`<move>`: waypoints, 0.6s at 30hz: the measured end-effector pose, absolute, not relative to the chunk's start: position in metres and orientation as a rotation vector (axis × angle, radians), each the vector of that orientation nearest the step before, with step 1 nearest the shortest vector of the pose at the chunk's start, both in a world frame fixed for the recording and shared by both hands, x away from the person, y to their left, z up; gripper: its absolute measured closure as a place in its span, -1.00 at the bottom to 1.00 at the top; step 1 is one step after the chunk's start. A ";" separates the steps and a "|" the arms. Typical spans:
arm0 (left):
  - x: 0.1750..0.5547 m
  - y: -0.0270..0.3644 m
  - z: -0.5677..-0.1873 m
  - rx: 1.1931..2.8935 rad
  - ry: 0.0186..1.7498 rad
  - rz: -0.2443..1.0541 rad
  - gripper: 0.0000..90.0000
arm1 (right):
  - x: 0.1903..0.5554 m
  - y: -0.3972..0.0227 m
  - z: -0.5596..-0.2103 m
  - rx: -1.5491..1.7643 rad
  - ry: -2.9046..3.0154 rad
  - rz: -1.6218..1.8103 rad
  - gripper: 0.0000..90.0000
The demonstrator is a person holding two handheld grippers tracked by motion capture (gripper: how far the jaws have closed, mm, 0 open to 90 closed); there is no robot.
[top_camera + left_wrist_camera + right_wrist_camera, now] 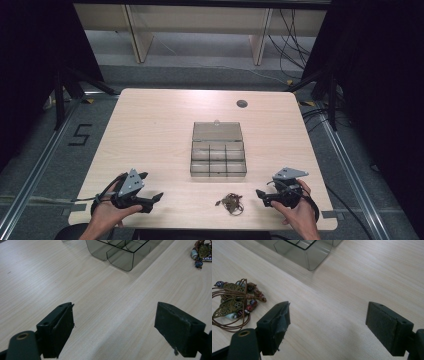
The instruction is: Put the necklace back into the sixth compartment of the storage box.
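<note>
A single readable mark appears: a large black figure "5" point(80, 135), set in angular, blocky strokes on the grey carpeted floor point(45, 150) to the left of the pale wood-grain surface point(150, 130), seen from the high view. It lies between the surface's left edge and a metal floor rail point(35, 170) running diagonally past it. No lettering, brand or label can be read on the smoky transparent plastic compartment box point(218, 155), on the brown beaded cord ornament point(233, 302), or on either black claw.
</note>
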State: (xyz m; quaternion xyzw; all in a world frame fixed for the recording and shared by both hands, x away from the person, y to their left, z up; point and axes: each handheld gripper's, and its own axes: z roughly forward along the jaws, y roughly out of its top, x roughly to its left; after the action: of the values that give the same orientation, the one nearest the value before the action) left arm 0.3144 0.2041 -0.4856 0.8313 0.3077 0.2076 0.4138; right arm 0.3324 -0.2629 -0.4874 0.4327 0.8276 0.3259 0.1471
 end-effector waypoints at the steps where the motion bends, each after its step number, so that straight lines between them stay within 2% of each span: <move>1: 0.314 0.204 -0.486 2.089 0.774 0.523 -0.66 | 0.332 -0.263 -0.487 1.248 2.382 0.937 -0.54; 18: 0.316 0.205 -0.485 2.100 0.749 0.539 -0.66 | 0.333 -0.264 -0.485 1.227 2.403 0.938 -0.56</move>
State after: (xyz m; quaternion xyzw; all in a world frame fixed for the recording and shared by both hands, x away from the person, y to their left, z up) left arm 0.3156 0.2051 -0.4849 0.8344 0.2978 0.2143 0.4113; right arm 0.3328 -0.2636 -0.4851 0.4251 0.8327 0.3251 0.1420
